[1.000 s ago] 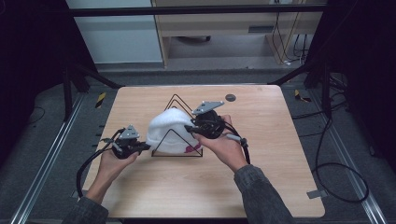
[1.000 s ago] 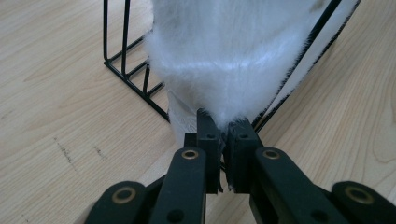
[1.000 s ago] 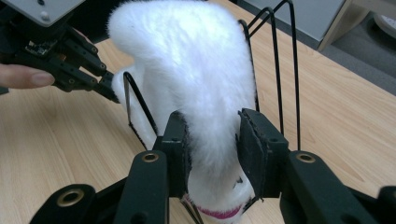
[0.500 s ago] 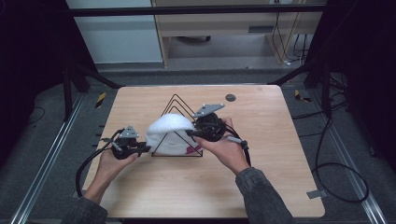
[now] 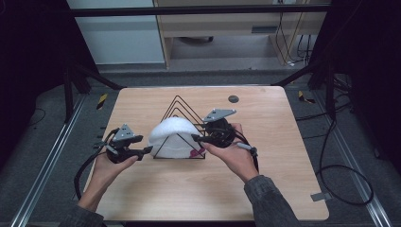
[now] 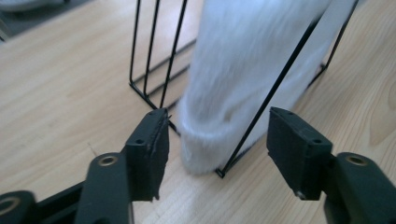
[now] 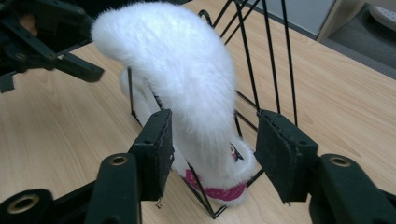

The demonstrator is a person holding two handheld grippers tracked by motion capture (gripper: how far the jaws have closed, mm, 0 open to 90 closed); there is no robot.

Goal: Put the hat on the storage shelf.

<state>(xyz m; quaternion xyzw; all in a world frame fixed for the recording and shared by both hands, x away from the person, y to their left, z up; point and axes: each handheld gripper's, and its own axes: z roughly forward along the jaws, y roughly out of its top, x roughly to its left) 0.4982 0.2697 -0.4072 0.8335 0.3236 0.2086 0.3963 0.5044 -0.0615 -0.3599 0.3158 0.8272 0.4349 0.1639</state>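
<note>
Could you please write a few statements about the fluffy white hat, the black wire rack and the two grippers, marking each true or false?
1. The fluffy white hat is draped over the black triangular wire rack. True.
2. The right gripper is clamped on the hat. False: its jaws stand open on either side of the hat's end.
3. The left gripper is open. True.
4. The hat has a pink patch near one end. True.
5. The rack stands on a metal tabletop. False: the wooden table is light wood.

Left gripper (image 5: 142,152) and right gripper (image 5: 197,138) face each other, fingers spread apart.
</note>
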